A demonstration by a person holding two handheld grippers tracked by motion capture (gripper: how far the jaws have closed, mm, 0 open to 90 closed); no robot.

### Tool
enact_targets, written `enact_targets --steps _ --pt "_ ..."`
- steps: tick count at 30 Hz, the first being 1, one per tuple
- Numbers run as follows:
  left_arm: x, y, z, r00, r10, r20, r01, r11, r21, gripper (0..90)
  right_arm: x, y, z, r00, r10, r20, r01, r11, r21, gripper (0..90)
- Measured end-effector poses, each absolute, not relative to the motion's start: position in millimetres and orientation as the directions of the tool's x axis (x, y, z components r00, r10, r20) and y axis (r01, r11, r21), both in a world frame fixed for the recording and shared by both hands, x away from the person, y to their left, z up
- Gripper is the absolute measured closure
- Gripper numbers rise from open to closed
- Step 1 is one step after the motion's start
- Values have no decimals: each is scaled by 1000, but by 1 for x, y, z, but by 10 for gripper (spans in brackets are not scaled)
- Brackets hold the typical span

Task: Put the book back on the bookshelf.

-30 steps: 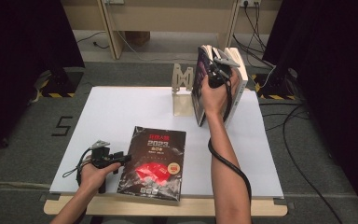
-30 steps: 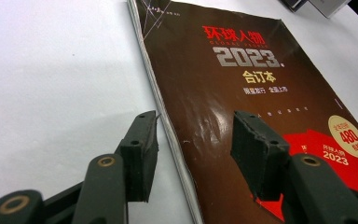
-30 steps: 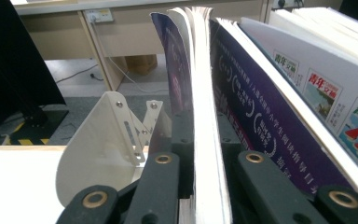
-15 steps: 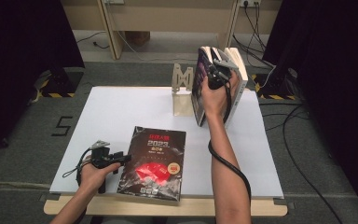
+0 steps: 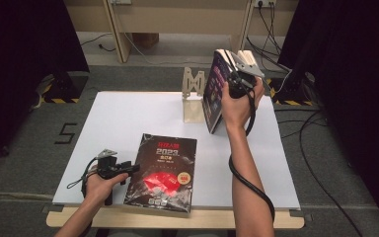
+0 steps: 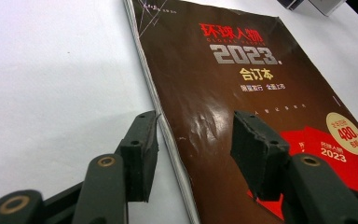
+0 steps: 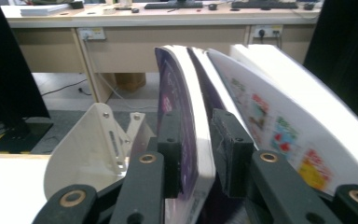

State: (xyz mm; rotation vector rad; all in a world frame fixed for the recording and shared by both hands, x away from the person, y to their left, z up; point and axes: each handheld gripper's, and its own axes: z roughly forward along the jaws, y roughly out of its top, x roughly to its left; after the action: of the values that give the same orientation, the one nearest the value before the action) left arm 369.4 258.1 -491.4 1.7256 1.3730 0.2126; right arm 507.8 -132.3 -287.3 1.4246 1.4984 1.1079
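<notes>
At the upper right of the high view, the right hand-held gripper [image 5: 234, 85] has just been opening; a purple-covered book [image 7: 186, 135] stands between its jaws, upright beside the wooden stand [image 5: 193, 94]. The left hand-held gripper [image 6: 193, 154] rests released (jaws straddling the spine edge) over the dark magazine [image 5: 164, 170] lying flat at the desk's [image 5: 128, 113] lower centre.
</notes>
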Motion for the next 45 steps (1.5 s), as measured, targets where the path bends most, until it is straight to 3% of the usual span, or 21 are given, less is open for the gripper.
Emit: enact_targets --steps 45 --pt "371 258 -491 361 855 -372 691 23 723 494 468 -148 -305 -89 994 65 343 -30 939 676"
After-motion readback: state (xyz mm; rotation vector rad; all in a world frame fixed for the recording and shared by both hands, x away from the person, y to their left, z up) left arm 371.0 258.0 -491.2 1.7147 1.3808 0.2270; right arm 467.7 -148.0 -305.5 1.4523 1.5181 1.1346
